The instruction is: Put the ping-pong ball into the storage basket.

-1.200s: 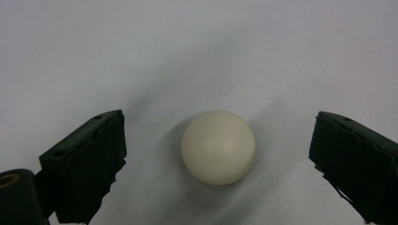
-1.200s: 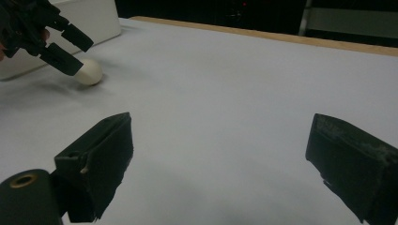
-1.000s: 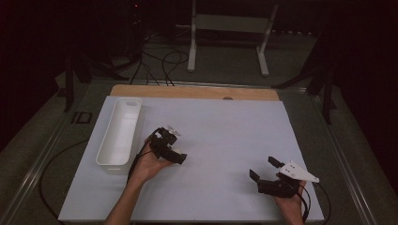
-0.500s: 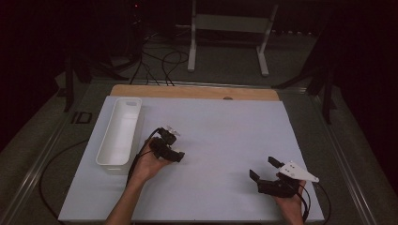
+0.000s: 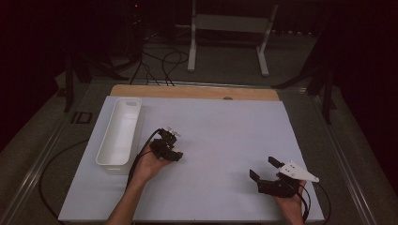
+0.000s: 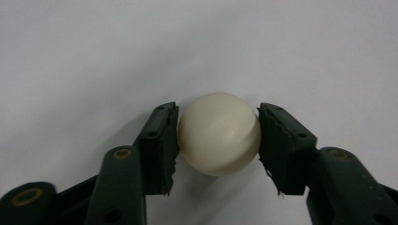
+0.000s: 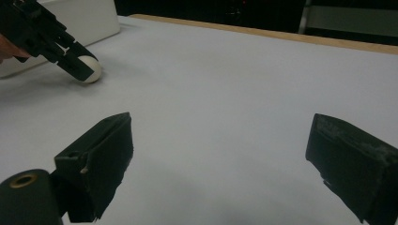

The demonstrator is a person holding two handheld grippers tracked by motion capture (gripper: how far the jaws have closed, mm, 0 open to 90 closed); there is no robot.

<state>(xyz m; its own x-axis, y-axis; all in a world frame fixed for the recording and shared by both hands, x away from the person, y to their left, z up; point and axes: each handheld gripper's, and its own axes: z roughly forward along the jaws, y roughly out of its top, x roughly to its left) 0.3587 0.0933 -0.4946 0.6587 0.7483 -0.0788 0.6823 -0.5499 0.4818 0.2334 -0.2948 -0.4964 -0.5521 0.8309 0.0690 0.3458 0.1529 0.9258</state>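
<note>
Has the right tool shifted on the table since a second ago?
No. In the high view the right tool sits at the same spot near the mat's front right corner, equally far from the white tray, with its jaws open.

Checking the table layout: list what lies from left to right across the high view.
White tray → left tongs, shut on the cream ball, their jaws having just been closing → bare white table sheet → right tongs, open.
</note>
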